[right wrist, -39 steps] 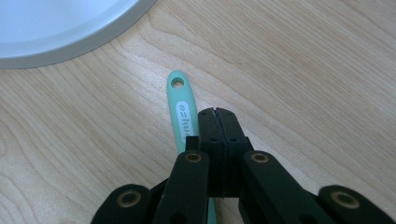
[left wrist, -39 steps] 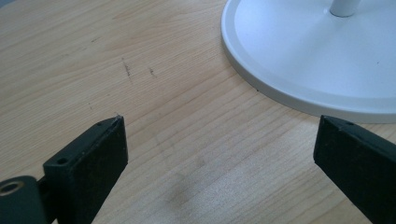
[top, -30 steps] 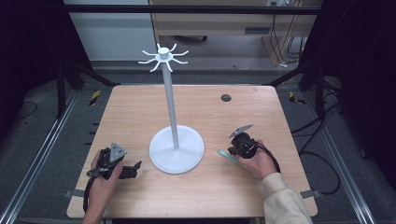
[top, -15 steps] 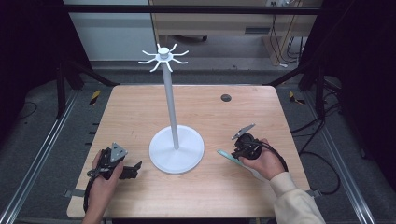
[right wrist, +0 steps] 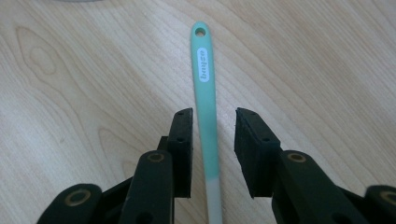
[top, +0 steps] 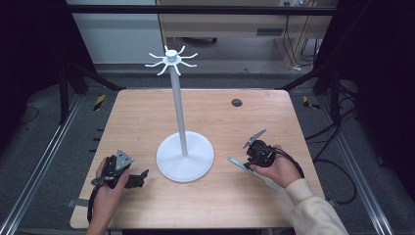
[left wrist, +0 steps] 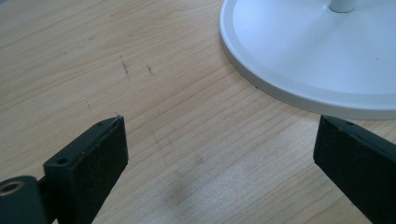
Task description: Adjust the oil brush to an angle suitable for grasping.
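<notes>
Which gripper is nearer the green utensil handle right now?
Right. The right gripper straddles the green handle, jaws open with a gap on each side. The left gripper sits across the table, beyond the white stand base.

stand (top: 185, 157) mid-table (top: 137, 112) | left gripper (top: 139, 175) left | utensil (top: 240, 165) right

Pale wood-grain table (left wrist: 140, 56), faintly scuffed; smooth glossy white stand base (left wrist: 317, 51); matt mint handle (right wrist: 207, 107); matt black tool (right wrist: 212, 154).

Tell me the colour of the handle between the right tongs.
Mint green handle, seen best in the right gripper view.
</notes>
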The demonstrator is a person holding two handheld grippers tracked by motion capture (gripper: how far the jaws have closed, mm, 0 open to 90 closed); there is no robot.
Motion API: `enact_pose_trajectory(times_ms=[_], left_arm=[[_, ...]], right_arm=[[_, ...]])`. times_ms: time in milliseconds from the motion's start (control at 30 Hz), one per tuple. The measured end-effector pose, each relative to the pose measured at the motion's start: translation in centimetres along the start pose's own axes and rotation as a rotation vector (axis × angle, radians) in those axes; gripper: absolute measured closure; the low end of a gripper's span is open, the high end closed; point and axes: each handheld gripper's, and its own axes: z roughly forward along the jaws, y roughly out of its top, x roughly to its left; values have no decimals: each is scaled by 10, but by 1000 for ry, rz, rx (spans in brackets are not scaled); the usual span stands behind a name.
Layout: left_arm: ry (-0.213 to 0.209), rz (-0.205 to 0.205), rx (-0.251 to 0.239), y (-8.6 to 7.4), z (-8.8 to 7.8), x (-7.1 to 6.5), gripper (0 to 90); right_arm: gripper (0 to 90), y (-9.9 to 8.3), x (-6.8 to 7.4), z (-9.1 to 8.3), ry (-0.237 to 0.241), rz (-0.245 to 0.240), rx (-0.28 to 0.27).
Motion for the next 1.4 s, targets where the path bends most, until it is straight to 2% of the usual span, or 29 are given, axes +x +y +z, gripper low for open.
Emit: enact_pose_trajectory(times_ms=[433, 500, 567, 967, 1400], left_arm=[[-2, 1, 2, 0, 0, 0, 27], [-2, 1, 1, 0, 0, 0, 27], [-2, -1, 2, -1, 0, 0, 27], [-3, 4, 5, 0, 1, -1, 27], [-5, 6, 8, 0, 1, -1, 27]], right_arm=[[705, -5, -2, 4, -2, -41, 101], [706, -6, -2, 4, -3, -38, 105], [710, -7, -2, 6, 1, -54, 116], [727, -8, -5, 12, -1, -50, 162], [741, -9, -5, 15, 12, -51, 184]])
